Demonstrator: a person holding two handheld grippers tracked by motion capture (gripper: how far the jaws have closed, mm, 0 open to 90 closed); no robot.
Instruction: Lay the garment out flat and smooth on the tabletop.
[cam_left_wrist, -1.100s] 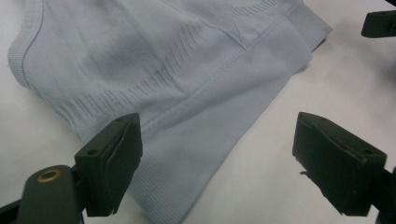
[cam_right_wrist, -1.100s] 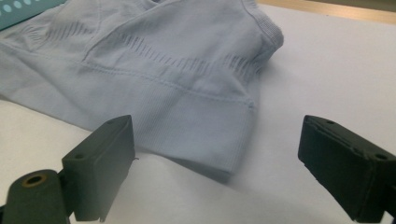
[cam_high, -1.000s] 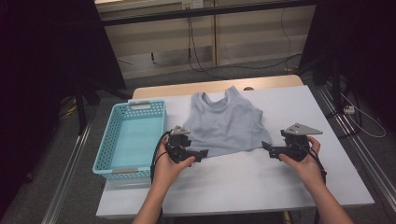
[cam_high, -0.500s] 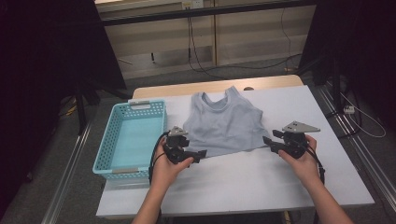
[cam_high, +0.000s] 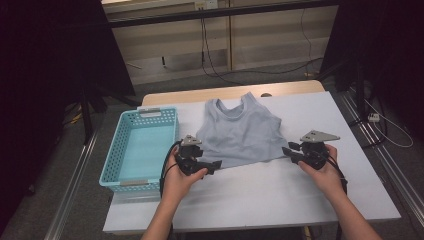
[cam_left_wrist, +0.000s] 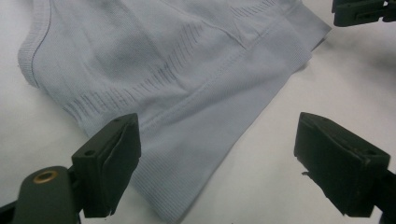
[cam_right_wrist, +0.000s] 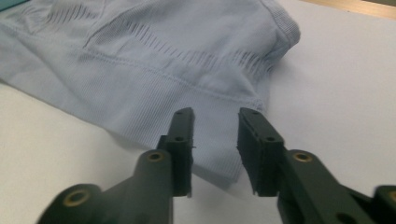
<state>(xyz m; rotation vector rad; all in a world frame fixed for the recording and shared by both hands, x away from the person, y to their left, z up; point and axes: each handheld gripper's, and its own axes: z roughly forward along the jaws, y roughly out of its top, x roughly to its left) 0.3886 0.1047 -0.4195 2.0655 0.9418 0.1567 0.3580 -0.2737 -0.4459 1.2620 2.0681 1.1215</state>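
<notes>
Two grippers at the hem of a grey tank top (cam_high: 241, 134) on the white table (cam_high: 260, 192).
Left gripper (cam_high: 214, 164), at the top's 7 o'clock corner, gapes wide; right gripper (cam_high: 287, 151), at 4 o'clock, has just been closing, jaws narrow, hem corner between them, not yet pinched.

Grey tank top (cam_high: 240, 135) flat on white table (cam_high: 260, 195), blue basket (cam_high: 142, 147) beside, tongs at both hem corners

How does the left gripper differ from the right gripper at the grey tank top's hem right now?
The left gripper has its jaws spread wide over the grey tank top's hem corner; the right gripper has just been closing, a narrow gap left at the opposite corner. Neither pinches cloth yet. Both rest low on the white table.
</notes>
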